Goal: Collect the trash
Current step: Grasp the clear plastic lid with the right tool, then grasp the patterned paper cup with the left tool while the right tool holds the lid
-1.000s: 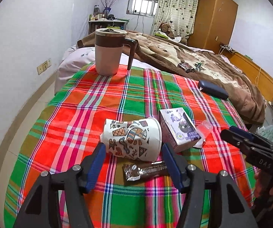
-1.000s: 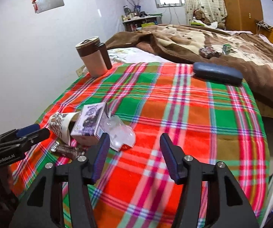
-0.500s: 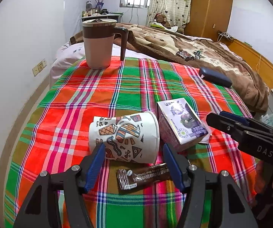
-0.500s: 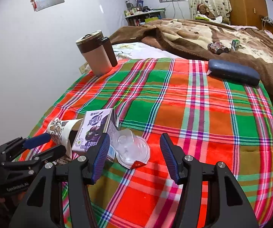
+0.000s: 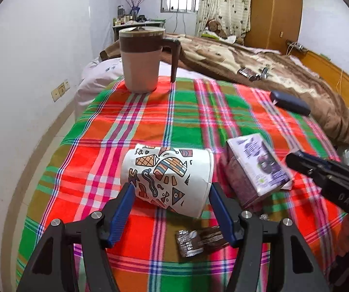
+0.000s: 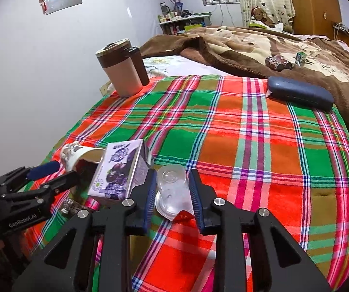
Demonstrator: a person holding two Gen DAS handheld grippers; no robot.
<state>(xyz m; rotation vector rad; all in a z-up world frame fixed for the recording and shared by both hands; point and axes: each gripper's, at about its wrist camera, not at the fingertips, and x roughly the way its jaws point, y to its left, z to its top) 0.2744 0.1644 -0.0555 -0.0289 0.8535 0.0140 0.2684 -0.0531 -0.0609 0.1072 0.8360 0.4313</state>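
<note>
The right gripper (image 6: 172, 192) has its fingers (image 6: 150, 194) narrowed around the clear plastic cup (image 6: 172, 189), which lies on its side on the plaid tabletop (image 6: 259, 146) with its base pointing away. The jaws have just been closing, and the pads sit at or against the cup's walls.

The left gripper (image 5: 172, 209) holds its fingers (image 5: 123, 206) wide, empty, straddling the near edge of the printed paper cup (image 5: 167, 180). That cup lies on its side, long axis left to right, mouth toward the right, just ahead of the fingertips.

The purple drink carton (image 5: 257, 168) lies between the two cups, beside the paper one (its printed characters are too blurred to read). A foil wrapper (image 5: 198, 241) lies nearest, under the left gripper's right finger.

Legible writing: "GenRobot.AI" on the left tool body, "DAS" on the right.
</note>
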